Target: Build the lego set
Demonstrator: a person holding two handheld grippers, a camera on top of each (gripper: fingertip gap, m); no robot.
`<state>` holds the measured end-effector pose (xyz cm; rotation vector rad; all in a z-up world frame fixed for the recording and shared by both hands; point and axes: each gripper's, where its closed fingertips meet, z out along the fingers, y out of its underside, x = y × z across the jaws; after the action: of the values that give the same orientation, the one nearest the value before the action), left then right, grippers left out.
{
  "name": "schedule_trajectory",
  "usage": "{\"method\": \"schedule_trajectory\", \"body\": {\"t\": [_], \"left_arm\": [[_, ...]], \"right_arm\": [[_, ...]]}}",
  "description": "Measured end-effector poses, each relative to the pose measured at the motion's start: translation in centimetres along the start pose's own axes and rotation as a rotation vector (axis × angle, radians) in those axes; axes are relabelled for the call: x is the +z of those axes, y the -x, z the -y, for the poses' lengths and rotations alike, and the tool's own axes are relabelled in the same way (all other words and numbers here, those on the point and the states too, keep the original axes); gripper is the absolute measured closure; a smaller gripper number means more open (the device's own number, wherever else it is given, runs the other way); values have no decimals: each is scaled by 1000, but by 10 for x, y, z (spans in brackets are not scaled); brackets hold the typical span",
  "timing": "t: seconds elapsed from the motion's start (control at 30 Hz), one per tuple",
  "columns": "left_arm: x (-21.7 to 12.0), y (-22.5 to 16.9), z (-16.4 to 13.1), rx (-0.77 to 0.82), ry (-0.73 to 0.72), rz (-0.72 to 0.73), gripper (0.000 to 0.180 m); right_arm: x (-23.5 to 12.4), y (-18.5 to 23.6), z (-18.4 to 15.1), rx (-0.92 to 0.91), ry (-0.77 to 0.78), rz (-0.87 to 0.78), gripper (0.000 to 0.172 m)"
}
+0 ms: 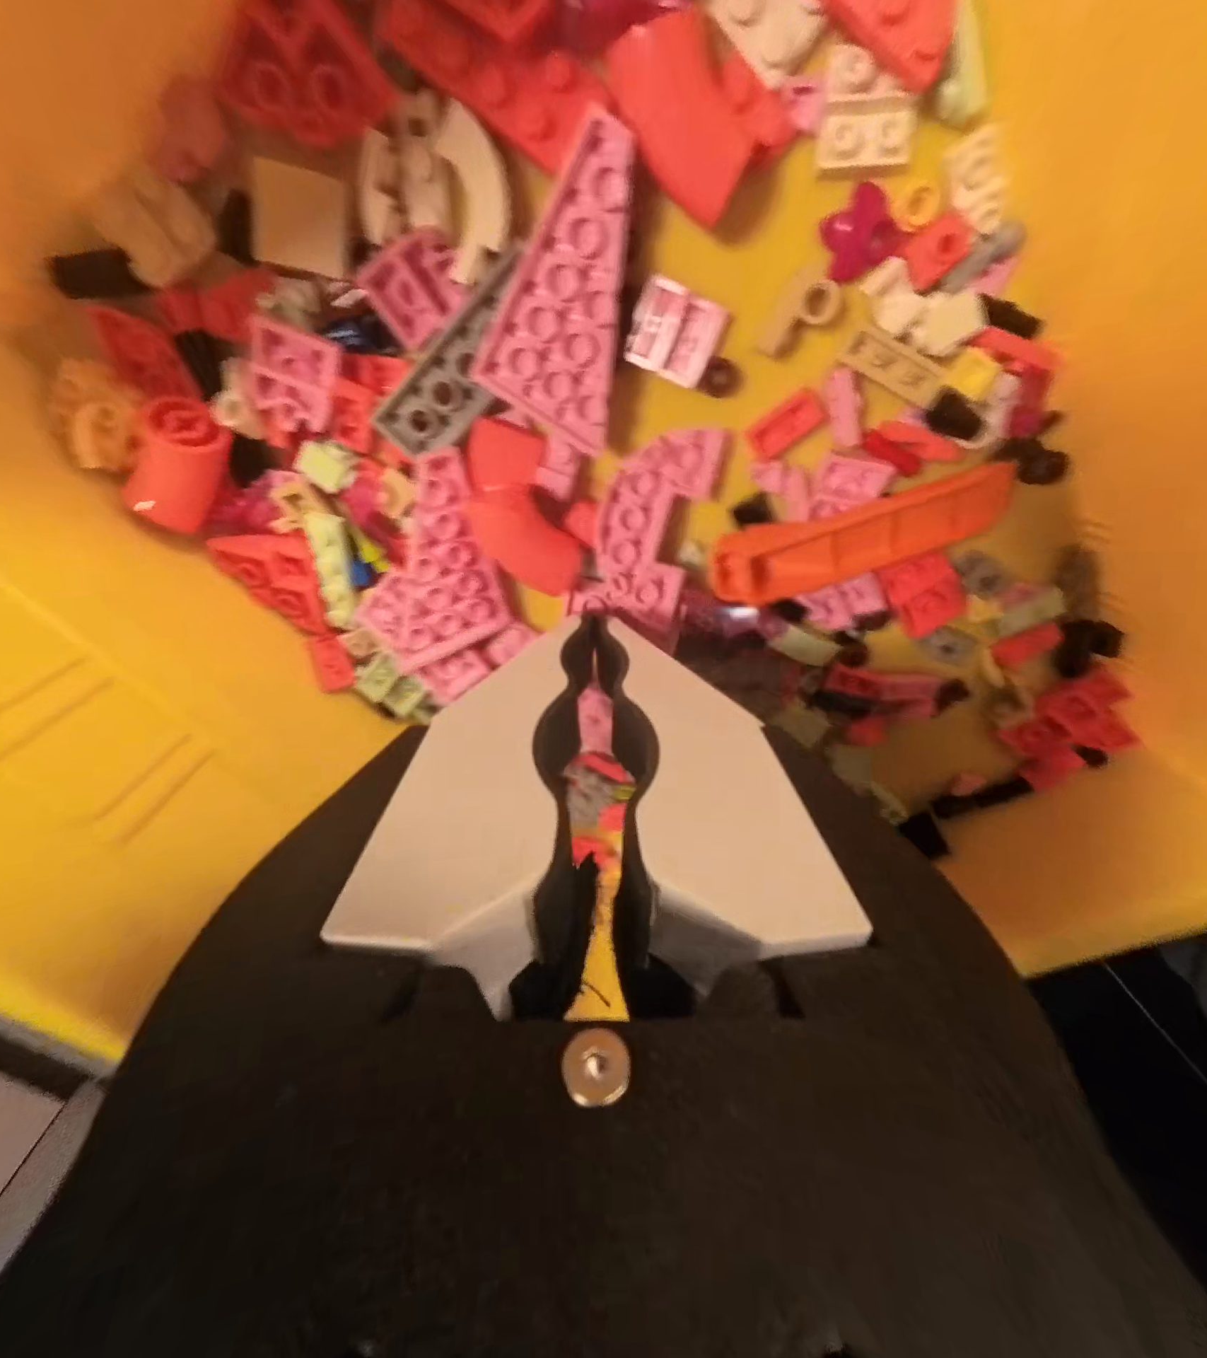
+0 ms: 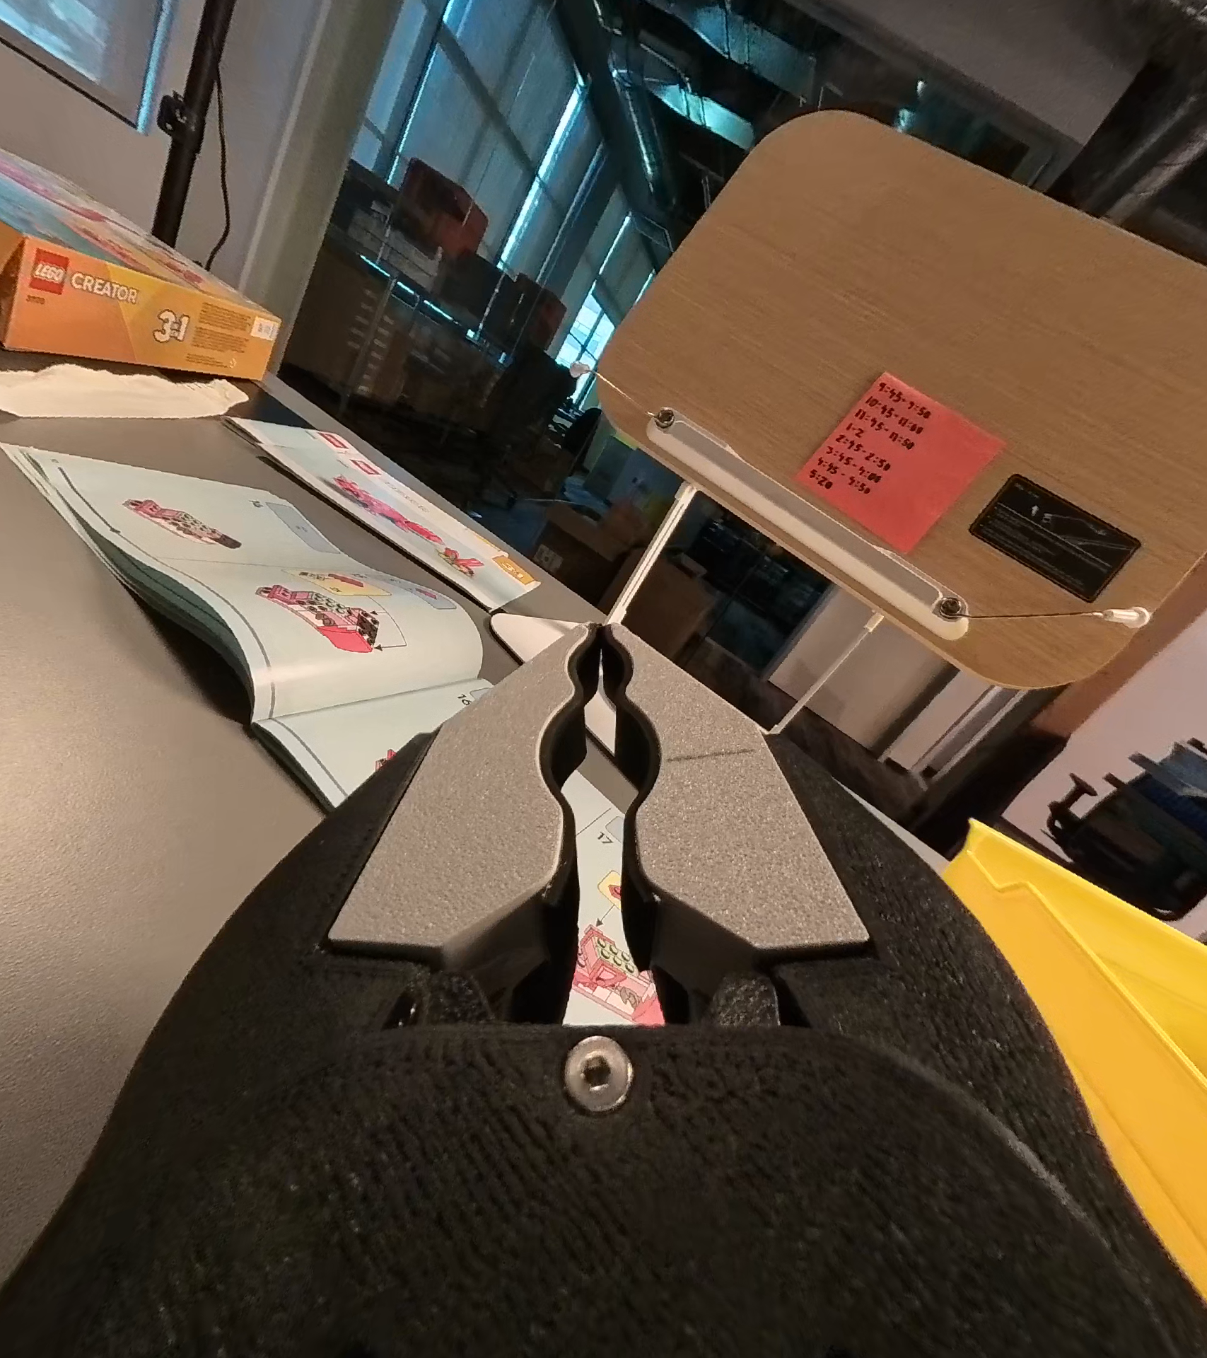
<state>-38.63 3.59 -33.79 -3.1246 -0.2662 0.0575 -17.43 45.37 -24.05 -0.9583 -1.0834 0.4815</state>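
— Left gripper (image 1: 594, 621)?
— Closed tip to tip, nothing visibly clamped. Poised inside a yellow bin (image 1: 1136, 367), tips just above a pink curved plate (image 1: 648, 507) at the near edge of the brick heap.
— Crowding around it?
— Plenty. Directly ahead, a coral curved brick (image 1: 512, 507) partly on top of pink plates; to the right, a long orange piece (image 1: 865, 529) lying across smaller bricks; farther up, a pink wedge plate (image 1: 571, 294) over a grey holed plate (image 1: 431, 404). Bin walls close on both sides. Blurred throughout, so finer contact impossible to judge.
— Right gripper (image 2: 600, 628)?
— Also pinched together, tips meeting on air. Raised low over a grey table (image 2: 71, 771), above an open instruction booklet (image 2: 277, 610).
— Surroundings there?
— A second booklet (image 2: 402, 507) beyond the first, an orange toy box (image 2: 137, 309) and white paper (image 2: 86, 389) at far left. Ahead to the right, a tilted wooden panel (image 2: 953, 294) bearing a pink sticky note (image 2: 901, 470) and a black label (image 2: 1056, 547). Yellow bin rim at lower right, close beside the gripper body.
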Motion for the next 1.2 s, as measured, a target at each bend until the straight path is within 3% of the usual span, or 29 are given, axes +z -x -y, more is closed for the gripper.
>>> {"method": "schedule_trajectory", "body": {"t": [0.1,0.13,0.27,0.43,0.6,0.77,0.97,1.07,1.2], "left_arm": [[-7,-34,3,38,-31,-197,180],[-10,-34,9,37,-69,-198,180],[-19,27,41,-61,-201,138,180],[-6,56,52,-94,-160,255,180],[1,42,43,-126,-121,137,180],[-3,-28,25,-44,-22,-242,180],[-10,24,71,-99,-223,62,180],[-11,53,78,-104,-248,217,180],[-2,56,83,-96,-266,187,180]], "right_arm": [[0,0,0,4,-3,3,172],[0,1,0,3,-3,4,172],[0,1,1,5,-6,7,172],[0,1,2,11,-13,11,172],[0,2,3,13,-16,18,172],[0,2,3,13,-16,16,172],[0,3,3,10,-18,18,172],[-1,3,4,8,-21,21,172],[0,5,4,3,-23,30,172]]}}
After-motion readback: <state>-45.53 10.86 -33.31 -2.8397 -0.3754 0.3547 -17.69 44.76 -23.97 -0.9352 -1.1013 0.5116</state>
